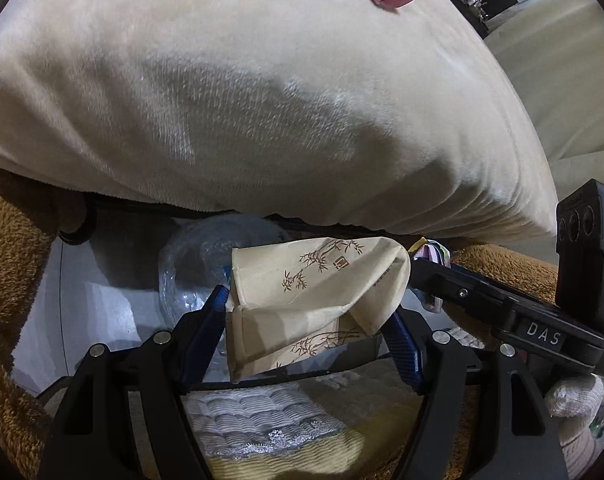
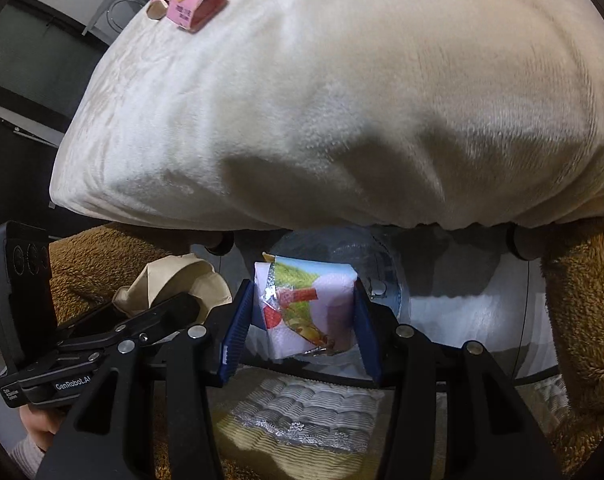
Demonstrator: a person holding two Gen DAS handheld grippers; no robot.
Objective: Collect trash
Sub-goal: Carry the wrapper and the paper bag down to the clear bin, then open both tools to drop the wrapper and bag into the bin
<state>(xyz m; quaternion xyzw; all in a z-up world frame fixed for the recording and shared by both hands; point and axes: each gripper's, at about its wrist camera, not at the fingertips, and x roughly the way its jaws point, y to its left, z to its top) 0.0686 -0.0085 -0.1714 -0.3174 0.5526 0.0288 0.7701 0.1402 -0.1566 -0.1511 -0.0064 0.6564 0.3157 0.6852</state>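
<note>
the left gripper (image 1: 306, 320) clenched a crumpled beige bamboo-print pack (image 1: 302, 292), and the right gripper (image 2: 300, 320) pinched a colourful wrapper (image 2: 306, 308). both hung over the bin (image 2: 462, 312) lined with a clear bag (image 1: 198, 256), just below the bed's edge (image 2: 262, 208). released crookedly, the light wrapper could have drifted past the rim; a pink carton (image 2: 194, 4) remained near the bed's far edge.

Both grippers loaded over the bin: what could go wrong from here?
1. The left gripper holds the crumpled beige paper bag by folds only; it could slip and miss the bin.
2. The right gripper pinches a thin colourful wrapper; it may cling to a pad on release.
3. The grippers sit close together, so they could knock each other.
4. The pink carton on the cream cushion remains uncollected.
</note>
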